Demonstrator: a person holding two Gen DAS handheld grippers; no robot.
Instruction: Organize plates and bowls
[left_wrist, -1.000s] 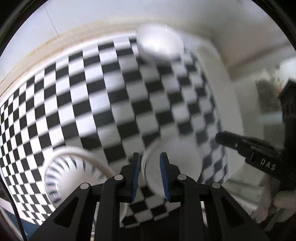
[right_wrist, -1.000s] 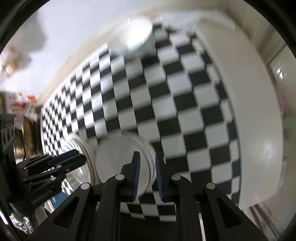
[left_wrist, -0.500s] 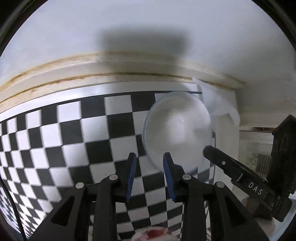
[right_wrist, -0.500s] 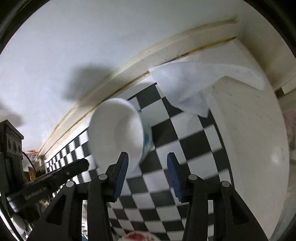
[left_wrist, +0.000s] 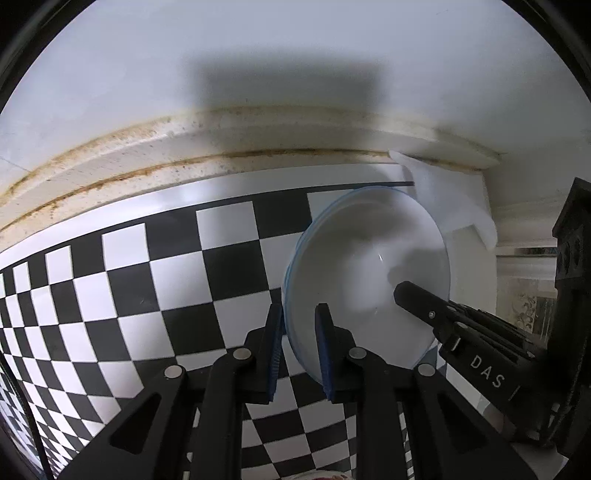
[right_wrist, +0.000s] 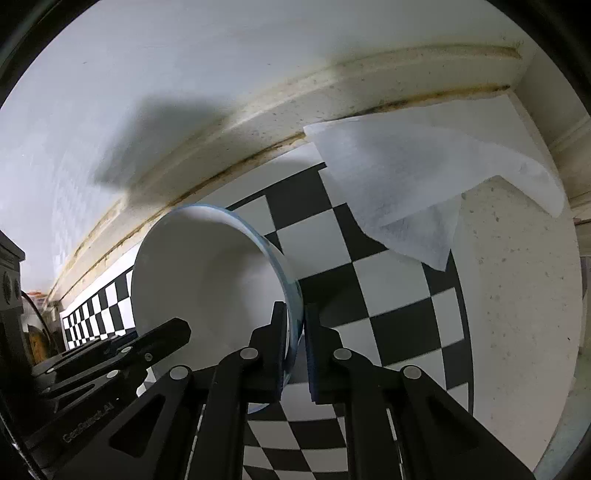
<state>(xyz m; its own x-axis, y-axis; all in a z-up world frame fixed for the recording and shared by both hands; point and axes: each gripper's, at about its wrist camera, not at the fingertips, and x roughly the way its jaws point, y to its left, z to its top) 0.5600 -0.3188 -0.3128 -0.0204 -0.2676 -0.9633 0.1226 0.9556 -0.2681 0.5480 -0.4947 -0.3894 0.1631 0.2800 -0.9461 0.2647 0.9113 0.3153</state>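
A white bowl with a pale blue rim (left_wrist: 365, 273) sits near the far right corner of the checkered mat, tipped up on edge; it also shows in the right wrist view (right_wrist: 207, 284). My left gripper (left_wrist: 298, 345) straddles its left rim, with a small gap at the inner pad. My right gripper (right_wrist: 296, 345) is shut on the opposite rim. Each gripper's fingers show in the other view, at the bowl's side.
The black-and-white checkered mat (left_wrist: 166, 280) covers the counter up to a stained white wall ledge (left_wrist: 221, 147). A white paper sheet (right_wrist: 424, 184) lies over the mat's far right corner. The bare white counter (right_wrist: 517, 295) runs along the right.
Both grippers moved from the near plates to the far bowl. The right gripper closed on its rim, the left came around the other rim, and the bowl is now tipped.
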